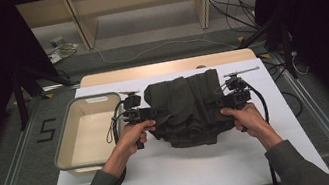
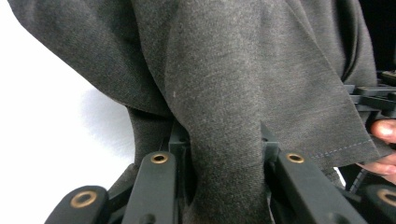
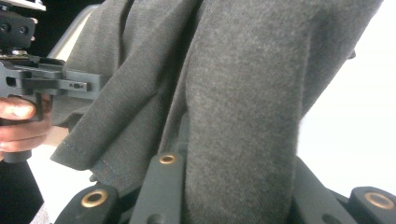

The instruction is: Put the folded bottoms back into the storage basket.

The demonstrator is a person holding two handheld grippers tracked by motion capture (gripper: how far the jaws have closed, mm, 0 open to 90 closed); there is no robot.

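Both claws pinch the dark grey garment: my left claw grips its left side, my right claw its right, the cloth bunched on the white tabletop beside the beige bin. I'd lift both evenly, keeping the folds taut.

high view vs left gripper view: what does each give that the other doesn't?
High view: the beige bin left of the dark garment, the white table cover, the left gripper and right gripper at opposite sides of the garment.
Left gripper view: cloth bunched between the jaws, and the stitched hem close up.
Both: the garment, the white cover, and the right gripper.
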